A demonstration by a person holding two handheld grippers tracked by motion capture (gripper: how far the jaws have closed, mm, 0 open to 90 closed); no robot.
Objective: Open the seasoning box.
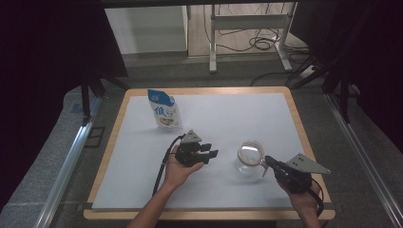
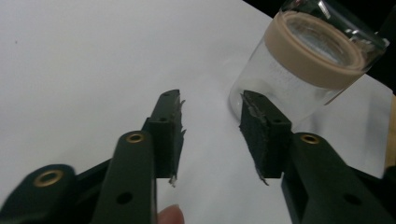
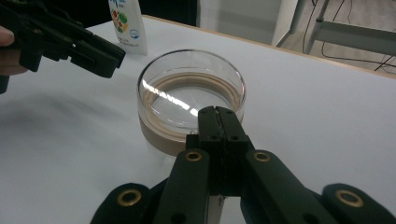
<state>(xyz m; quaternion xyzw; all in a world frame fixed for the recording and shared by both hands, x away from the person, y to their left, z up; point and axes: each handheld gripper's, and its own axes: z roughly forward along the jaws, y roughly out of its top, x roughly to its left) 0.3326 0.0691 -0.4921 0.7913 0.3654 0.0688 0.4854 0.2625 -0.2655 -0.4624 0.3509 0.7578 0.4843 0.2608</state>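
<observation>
A clear glass jar (image 1: 248, 161) with a beige band stands upright on the white table (image 1: 237, 114), right of centre. My right gripper (image 1: 267, 160) comes at it from the right, its jaws pressed together, tips against the jar's near wall (image 3: 187, 93); I cannot tell if anything thin is pinched between them (image 3: 217, 112). My left gripper (image 1: 212, 154) lies in an upturned hand left of the jar, pointing toward it. Its jaws stand apart (image 2: 210, 100) with nothing between them, the jar (image 2: 308, 56) just beyond the right fingertip. It also shows in the right gripper view (image 3: 109, 58).
A white and blue refill pouch (image 1: 165, 110) stands upright at the back left of the table, seen again behind the left gripper (image 3: 126, 21). A wooden rim (image 1: 294, 114) edges the table. Desk legs and cables lie on the floor beyond.
</observation>
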